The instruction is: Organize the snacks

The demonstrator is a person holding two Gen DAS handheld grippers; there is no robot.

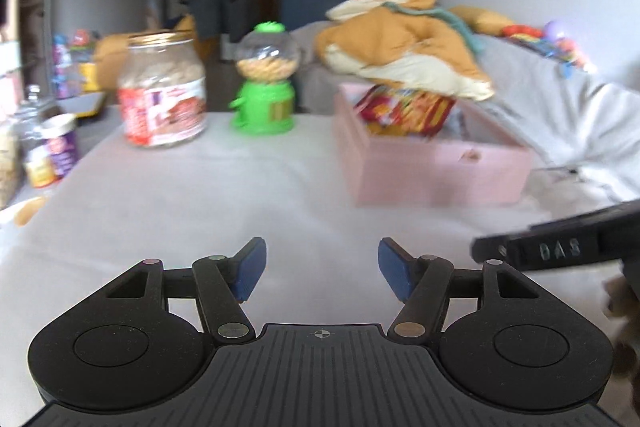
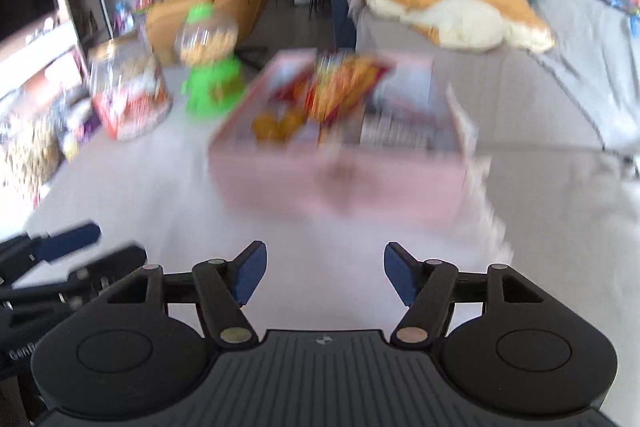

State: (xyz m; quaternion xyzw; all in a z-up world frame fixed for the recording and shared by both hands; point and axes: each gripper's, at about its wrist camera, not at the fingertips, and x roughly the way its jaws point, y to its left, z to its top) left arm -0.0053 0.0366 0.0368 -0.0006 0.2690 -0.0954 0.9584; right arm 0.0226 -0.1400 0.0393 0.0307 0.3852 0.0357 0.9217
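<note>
A pink box (image 1: 440,175) stands on the white table, right of centre, with red and yellow snack packets (image 1: 404,109) inside. In the right wrist view the pink box (image 2: 340,183) is blurred and holds the packets (image 2: 344,83) and small orange snacks (image 2: 278,125). My left gripper (image 1: 322,267) is open and empty above the table. My right gripper (image 2: 324,273) is open and empty, short of the box. A large jar (image 1: 164,91) with a red label and a green candy dispenser (image 1: 264,83) stand at the back.
Small jars and a purple-labelled cup (image 1: 54,155) sit at the table's left edge. A grey sofa with an orange plush toy (image 1: 400,43) lies behind and right of the table. The other gripper's body (image 1: 560,247) shows at the right; left fingers (image 2: 68,243) show at left.
</note>
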